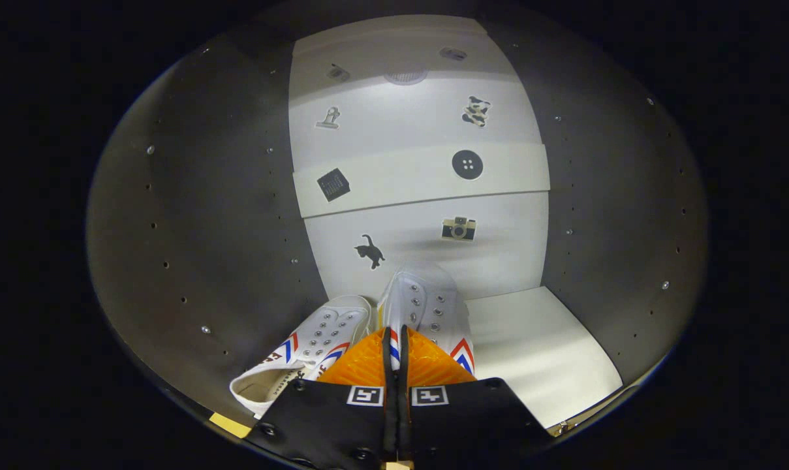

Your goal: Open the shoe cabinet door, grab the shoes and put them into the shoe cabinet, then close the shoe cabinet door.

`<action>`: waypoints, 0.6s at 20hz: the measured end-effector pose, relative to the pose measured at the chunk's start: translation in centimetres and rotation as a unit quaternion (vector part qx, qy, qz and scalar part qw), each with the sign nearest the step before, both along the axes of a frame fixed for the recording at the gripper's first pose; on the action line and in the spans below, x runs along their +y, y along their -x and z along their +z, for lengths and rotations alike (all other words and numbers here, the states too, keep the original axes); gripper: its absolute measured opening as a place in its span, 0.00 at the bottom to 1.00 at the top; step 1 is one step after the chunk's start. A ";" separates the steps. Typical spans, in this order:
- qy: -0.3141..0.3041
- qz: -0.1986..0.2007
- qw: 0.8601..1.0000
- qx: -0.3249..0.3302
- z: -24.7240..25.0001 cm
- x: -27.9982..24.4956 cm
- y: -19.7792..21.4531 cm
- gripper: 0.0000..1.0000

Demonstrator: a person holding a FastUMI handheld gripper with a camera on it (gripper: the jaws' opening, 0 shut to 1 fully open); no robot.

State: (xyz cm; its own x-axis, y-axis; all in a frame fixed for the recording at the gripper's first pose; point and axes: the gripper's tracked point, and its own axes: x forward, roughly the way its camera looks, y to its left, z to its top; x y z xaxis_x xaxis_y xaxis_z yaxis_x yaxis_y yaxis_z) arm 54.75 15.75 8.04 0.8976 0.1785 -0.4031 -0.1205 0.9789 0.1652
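Orange fingers [368, 365] of the gripper [395, 339] pinched nearly together on the side wall of the right shoe [430, 303], a strip of its striped canvas caught between them. At ten o'clock from the tips, touching it, the left shoe [309, 349] lying on the cabinet floor [538, 352]. Beyond, at twelve o'clock, the white back panel [420, 196] with stickers: cat [370, 252], camera [459, 228], button [467, 164]. Dark side walls [211, 215] at nine and three.

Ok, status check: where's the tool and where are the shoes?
Tool inside the shoe cabinet, fingers pinched on the right sneaker's heel edge. Left sneaker already on the cabinet floor, beside it. Nothing blocking; shelf well above.
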 end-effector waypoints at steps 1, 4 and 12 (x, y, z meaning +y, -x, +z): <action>0.007 0.000 1.000 0.003 -0.2 0.1 0.0 0.02; 0.032 0.003 0.999 -0.016 0.6 0.3 0.5 0.15; 0.063 0.006 0.995 -0.080 6.8 0.5 8.7 0.80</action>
State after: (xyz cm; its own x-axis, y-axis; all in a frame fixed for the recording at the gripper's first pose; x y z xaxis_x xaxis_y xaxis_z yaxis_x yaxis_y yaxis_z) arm 46.08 16.24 14.81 0.9498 0.1474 -0.2760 -0.1478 0.9888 0.0196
